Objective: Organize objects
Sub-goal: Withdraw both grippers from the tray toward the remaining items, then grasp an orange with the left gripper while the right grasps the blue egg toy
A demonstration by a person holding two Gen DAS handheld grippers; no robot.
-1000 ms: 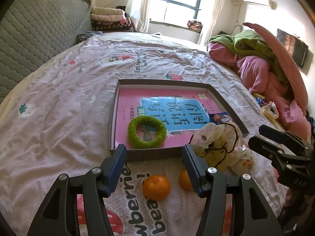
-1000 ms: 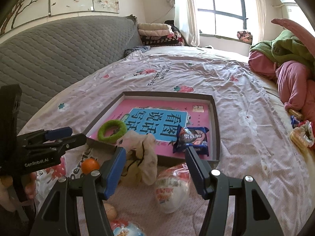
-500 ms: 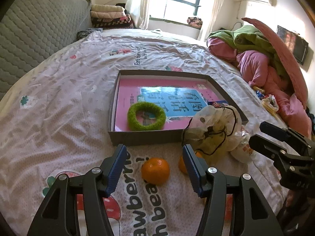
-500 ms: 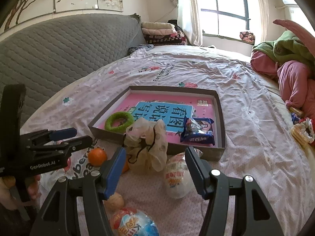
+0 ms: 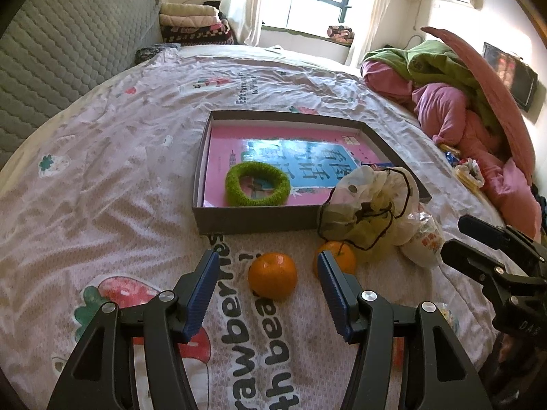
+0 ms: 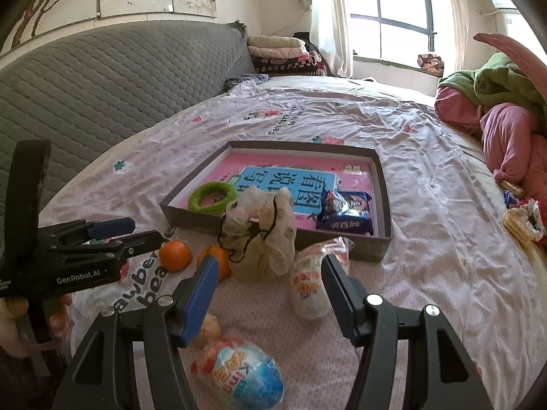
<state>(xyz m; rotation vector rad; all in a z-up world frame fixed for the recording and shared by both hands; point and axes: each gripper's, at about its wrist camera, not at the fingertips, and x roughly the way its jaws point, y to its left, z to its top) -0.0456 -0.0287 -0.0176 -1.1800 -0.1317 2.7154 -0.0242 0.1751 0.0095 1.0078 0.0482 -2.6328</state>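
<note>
**Loose fruit on a soft bed, both tools waiting**

The left gripper (image 5: 266, 290) hangs low over the bedspread (image 5: 102, 171) with its jaws spread wide and empty, and the near mandarin (image 5: 272, 280) sits right between the ribbed blue pads. The right gripper (image 6: 270, 294) is likewise spread and holding nothing, aimed at a white snack packet (image 6: 307, 283) lying just in front of the grey cardboard tray (image 6: 383, 184).

My worry is the mandarin: it is round and smooth-skinned, resting on crumpled, yielding fabric, so a pad that touches one side first could nudge it rolling away, and a hard squeeze could bruise it. The second mandarin (image 5: 336, 256) is touching the thin, crinkly plastic bag (image 5: 369, 212), whose dark drawstring loops loosely over it; I suspect that cord could snag a pad reaching there. The bag is limp and would sag or spill if pinched by one fold.

Already inside the tray are a fuzzy green ring (image 5: 257, 188), a glossy blue biscuit wrapper (image 6: 343, 217) and a pink book lining the bottom. Nearest the right tool lies a shiny egg-shaped foil packet (image 6: 239, 372), slippery-looking and rounded.
</note>
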